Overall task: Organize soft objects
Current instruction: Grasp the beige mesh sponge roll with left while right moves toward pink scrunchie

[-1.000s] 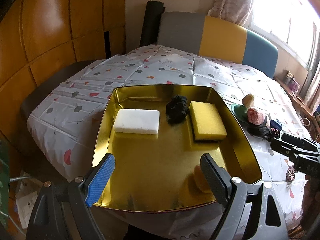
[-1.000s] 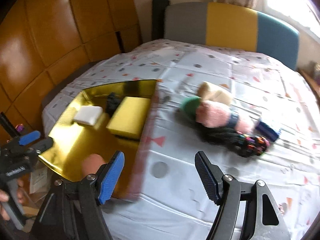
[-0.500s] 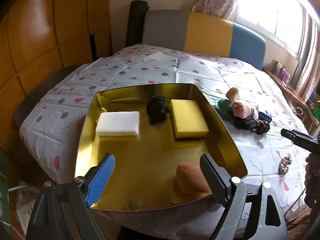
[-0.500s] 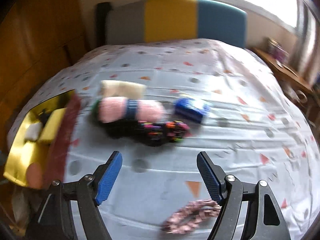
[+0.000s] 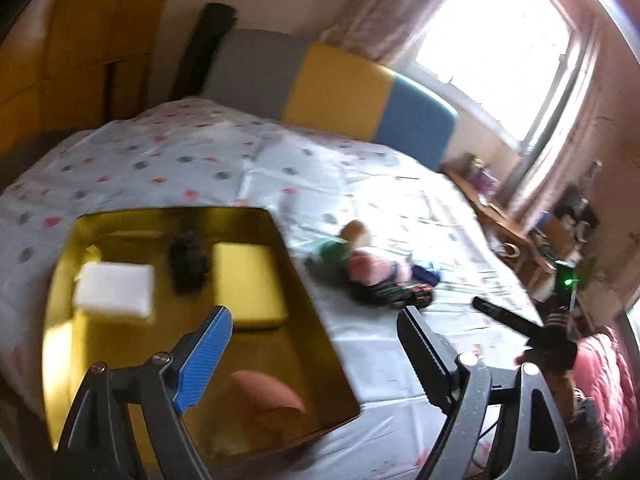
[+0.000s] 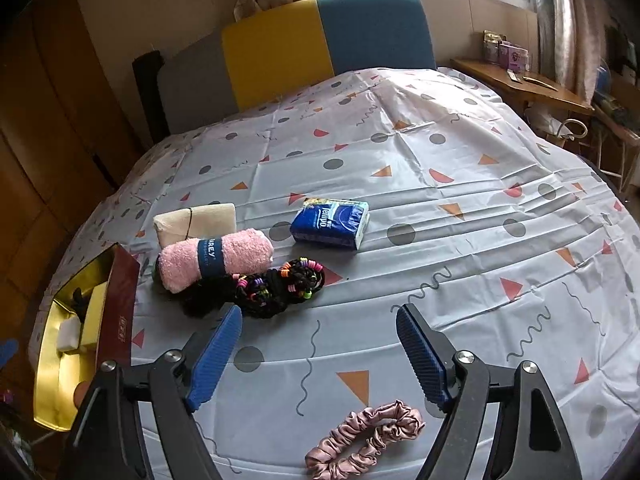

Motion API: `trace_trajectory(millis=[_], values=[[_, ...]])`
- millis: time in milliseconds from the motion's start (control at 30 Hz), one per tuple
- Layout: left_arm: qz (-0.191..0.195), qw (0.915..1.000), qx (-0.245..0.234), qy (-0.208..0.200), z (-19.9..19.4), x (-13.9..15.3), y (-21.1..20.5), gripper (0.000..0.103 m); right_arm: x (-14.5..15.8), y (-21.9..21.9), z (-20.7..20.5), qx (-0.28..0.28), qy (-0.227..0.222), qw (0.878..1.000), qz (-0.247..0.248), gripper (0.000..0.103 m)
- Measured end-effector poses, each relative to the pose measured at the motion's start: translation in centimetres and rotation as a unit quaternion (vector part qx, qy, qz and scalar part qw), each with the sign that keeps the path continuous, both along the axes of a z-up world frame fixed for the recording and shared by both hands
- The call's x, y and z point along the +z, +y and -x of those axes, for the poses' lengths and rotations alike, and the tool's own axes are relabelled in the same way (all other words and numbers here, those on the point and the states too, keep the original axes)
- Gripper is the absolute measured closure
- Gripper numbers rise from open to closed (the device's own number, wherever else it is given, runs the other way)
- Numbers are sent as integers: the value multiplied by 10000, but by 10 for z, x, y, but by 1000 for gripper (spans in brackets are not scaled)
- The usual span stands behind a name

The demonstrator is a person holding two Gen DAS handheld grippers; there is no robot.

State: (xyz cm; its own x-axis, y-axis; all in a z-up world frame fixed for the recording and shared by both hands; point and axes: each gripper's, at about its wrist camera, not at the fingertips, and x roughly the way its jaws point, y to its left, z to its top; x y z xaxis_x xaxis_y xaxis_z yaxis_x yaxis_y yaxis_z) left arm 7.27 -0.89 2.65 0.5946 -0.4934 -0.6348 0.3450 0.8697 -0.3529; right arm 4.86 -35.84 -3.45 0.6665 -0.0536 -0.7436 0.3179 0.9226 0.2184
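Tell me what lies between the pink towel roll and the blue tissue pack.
Right wrist view: only bare patterned tablecloth separates the towel roll from the tissue pack. The black hair ties lie nearer the camera, outside that gap.

Bare tablecloth [image 6: 460, 248] lies open right of the hair ties [image 6: 280, 286] and tissue pack [image 6: 331, 223].

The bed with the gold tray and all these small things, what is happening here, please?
A person holds two grippers and is sorting soft things into the gold tray. In it lie a white sponge, a yellow sponge, a black item and an orange-brown one. Both the left gripper and the right gripper are open and hold nothing. The right one hovers near the pink scrunchie. A pink towel roll, hair ties and a tissue pack wait on the cover.
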Motion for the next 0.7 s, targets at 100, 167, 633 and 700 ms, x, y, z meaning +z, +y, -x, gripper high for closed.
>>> trace_trajectory(millis=[100, 167, 633, 700], values=[[-311, 9980, -544, 118, -17, 2, -32, 18, 2, -3, 2, -31, -57, 10000, -51, 21], [-484, 9960, -726, 211, -26, 1, -50, 18, 4, -5, 3, -69, -84, 9999, -106, 21], [-1445, 9831, -1106, 218, -76, 0, -124, 18, 2, -16, 5, -204, -66, 9991, -375, 20], [-1624, 9795, -1177, 198, -88, -2, -135, 18, 3, -15, 6, -193, -85, 9991, -370, 20]])
